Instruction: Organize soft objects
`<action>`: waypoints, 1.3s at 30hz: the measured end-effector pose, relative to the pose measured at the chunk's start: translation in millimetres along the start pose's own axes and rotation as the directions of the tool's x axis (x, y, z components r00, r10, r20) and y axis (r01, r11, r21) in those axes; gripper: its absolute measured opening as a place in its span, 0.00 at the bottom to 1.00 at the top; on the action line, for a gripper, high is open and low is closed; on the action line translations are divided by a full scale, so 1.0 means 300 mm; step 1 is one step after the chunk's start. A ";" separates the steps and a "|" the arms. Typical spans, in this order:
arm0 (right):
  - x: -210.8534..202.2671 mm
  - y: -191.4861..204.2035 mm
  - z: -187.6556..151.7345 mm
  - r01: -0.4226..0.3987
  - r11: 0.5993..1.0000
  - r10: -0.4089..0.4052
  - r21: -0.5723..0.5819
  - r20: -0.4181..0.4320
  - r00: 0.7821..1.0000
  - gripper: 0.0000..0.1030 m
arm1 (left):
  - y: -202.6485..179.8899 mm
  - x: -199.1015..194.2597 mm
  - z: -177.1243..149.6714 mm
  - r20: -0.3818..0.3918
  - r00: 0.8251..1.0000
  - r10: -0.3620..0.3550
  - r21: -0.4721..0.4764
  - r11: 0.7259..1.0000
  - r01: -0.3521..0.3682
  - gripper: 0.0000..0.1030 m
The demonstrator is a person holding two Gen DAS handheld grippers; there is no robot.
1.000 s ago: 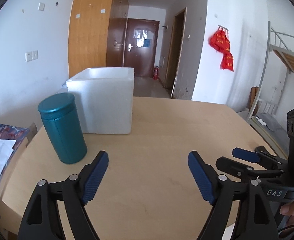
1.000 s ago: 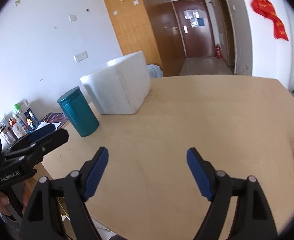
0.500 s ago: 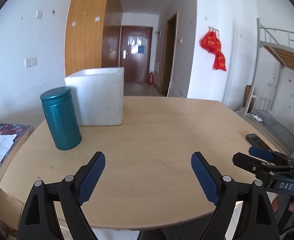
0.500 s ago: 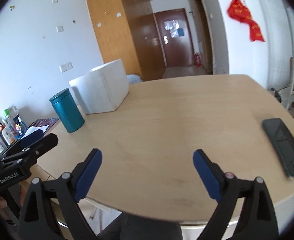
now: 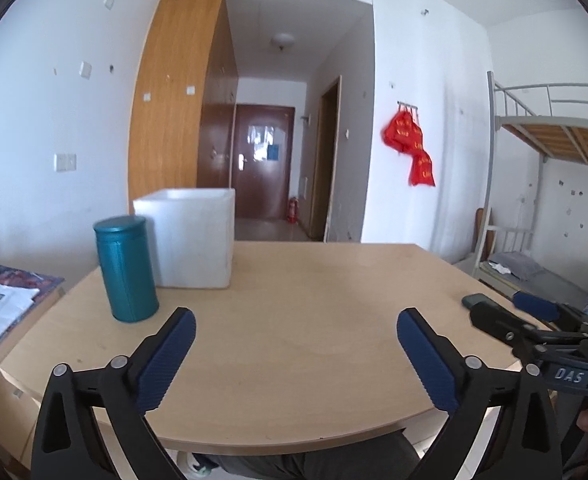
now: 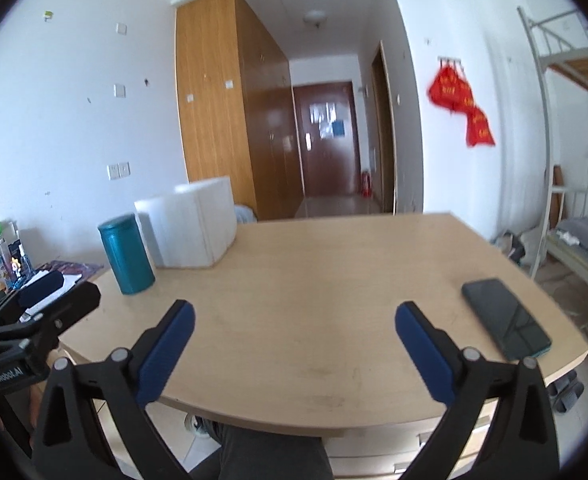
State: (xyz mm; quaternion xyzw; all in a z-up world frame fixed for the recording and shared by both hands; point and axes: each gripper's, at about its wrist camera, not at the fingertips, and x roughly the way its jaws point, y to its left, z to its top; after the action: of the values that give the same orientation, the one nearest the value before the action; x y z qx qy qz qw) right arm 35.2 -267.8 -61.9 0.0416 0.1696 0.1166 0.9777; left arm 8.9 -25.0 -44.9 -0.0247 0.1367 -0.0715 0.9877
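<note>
Only right view shows whole phone [image 6: 505, 318]; both hand-held grippers [image 5: 296, 342] [image 6: 294, 338] just spread wide, empty

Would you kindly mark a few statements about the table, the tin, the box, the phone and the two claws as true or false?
1. The teal tin stands upright on the table. True.
2. The white foam box sits at the table's near edge. False: it sits toward the far left, behind the tin.
3. The left claw grips the tin. False: its jaws stand wide with nothing between them.
4. A dark phone lies flat near the table's right edge. True.
5. The right claw is open and empty. True.
</note>
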 end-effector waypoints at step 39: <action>-0.123 0.095 0.029 0.015 0.998 -0.006 -0.058 0.149 0.989 1.00 | 0.003 -0.160 0.037 0.123 0.985 0.118 0.000 0.993 -0.119 1.00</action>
State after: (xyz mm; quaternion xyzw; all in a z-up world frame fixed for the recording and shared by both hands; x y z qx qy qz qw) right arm -1.7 -249.6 -38.5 0.0202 0.0928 0.1130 0.9890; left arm -33.8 -16.5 -21.5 -0.0174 0.0768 -0.0113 0.9968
